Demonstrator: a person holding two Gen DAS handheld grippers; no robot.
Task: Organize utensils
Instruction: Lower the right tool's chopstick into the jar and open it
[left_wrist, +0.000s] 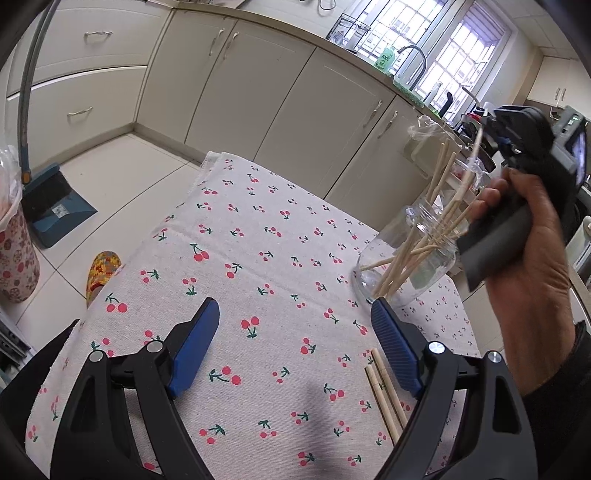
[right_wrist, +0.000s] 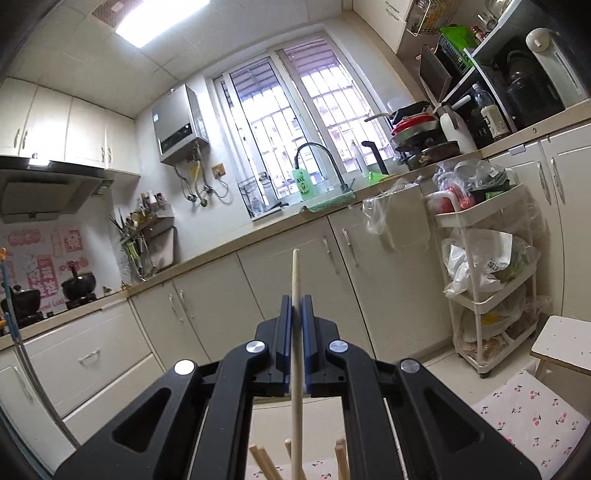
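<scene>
Right gripper (right_wrist: 295, 306) fingers clamped on one chopstick (right_wrist: 296, 280), held upright above the glass jar (left_wrist: 406, 254) of chopsticks. Left gripper (left_wrist: 295, 314) fingers wide apart, holding nothing, over the cherry-print surface (left_wrist: 258, 221); loose chopsticks (left_wrist: 384, 391) lie just beside its right finger.

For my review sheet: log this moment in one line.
right gripper: shut on chopstick, above jar | left gripper: open | chopsticks left on cloth
</scene>
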